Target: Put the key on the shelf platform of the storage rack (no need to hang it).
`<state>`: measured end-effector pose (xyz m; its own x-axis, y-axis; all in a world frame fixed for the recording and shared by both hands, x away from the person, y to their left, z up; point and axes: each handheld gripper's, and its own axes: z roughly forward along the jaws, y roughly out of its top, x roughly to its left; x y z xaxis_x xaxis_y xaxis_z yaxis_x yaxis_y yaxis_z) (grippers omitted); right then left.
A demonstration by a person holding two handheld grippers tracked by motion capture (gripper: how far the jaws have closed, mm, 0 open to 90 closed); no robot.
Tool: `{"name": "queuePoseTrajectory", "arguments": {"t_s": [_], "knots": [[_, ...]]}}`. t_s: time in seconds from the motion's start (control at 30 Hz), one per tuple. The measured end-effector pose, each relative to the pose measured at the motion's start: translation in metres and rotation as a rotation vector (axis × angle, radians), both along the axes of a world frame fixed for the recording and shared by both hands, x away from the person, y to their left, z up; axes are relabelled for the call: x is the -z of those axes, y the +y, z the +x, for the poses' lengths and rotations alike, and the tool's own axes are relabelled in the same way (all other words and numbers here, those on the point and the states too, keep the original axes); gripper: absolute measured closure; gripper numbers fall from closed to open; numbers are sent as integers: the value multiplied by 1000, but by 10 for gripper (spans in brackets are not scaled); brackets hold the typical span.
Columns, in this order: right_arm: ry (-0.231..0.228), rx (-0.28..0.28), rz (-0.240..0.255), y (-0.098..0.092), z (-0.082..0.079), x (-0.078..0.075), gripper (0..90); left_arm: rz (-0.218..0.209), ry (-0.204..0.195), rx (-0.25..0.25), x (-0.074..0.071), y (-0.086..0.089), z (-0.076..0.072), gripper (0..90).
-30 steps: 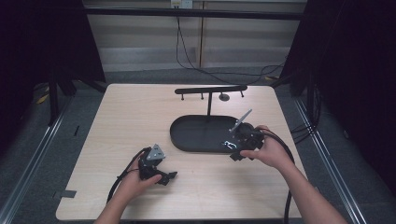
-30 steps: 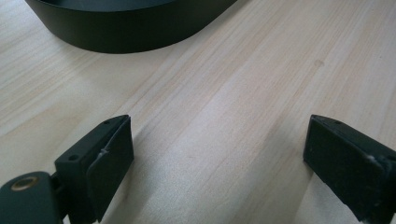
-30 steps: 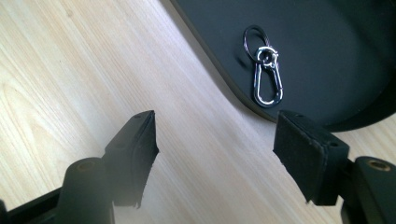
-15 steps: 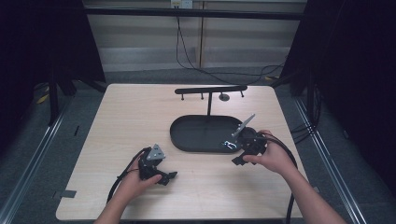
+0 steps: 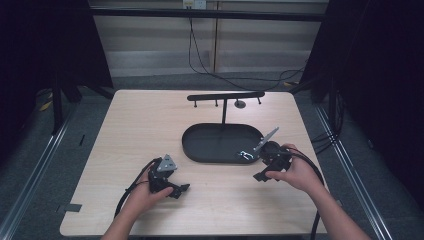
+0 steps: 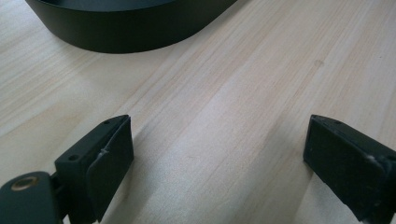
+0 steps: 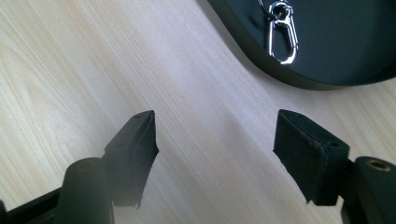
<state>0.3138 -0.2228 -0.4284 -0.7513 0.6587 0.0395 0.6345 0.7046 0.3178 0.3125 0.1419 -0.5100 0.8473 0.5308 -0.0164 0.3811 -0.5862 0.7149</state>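
Note:
A black oval tray (image 5: 210, 145) lies in the middle of the light wooden table (image 5: 150, 120). In it, near its right end, lies a small silver snap clasp (image 5: 245, 154). The right gripper view has the clasp (image 7: 284, 35) inside the tray (image 7: 345, 42), beyond my jaws. My right gripper (image 5: 256, 167) is open just off the tray's right front rim, over bare wood (image 7: 215, 128). My left gripper (image 5: 179, 190) rests open near the front left of the table, and its own view (image 6: 219, 140) has wood between the jaws and the tray wall (image 6: 126, 32) ahead.
A black T-shaped stand (image 5: 225, 97) with small hooks under its bar rises from the tray's far side. Cables trail from both grippers toward the table's front edge. Dark curtains and floor surround the table.
My right gripper has drawn back a little from the tray's rim toward the near right. The left gripper has stayed put.

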Motion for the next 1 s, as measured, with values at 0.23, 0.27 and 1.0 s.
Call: {"name": "queuePoseTrajectory", "arguments": {"t_s": [0.23, 0.27, 1.0], "knots": [[-7, -3, -4, -5, -6, 4, 298, 0, 0, 0, 0, 0, 0, 83], [-1, 2, -6, -5, -7, 5, 298, 1, 0, 1, 0, 0, 0, 83], [-11, 27, 5, -28, -25, 19, 297, -4, 1, 0, 0, 0, 0, 82]]}}
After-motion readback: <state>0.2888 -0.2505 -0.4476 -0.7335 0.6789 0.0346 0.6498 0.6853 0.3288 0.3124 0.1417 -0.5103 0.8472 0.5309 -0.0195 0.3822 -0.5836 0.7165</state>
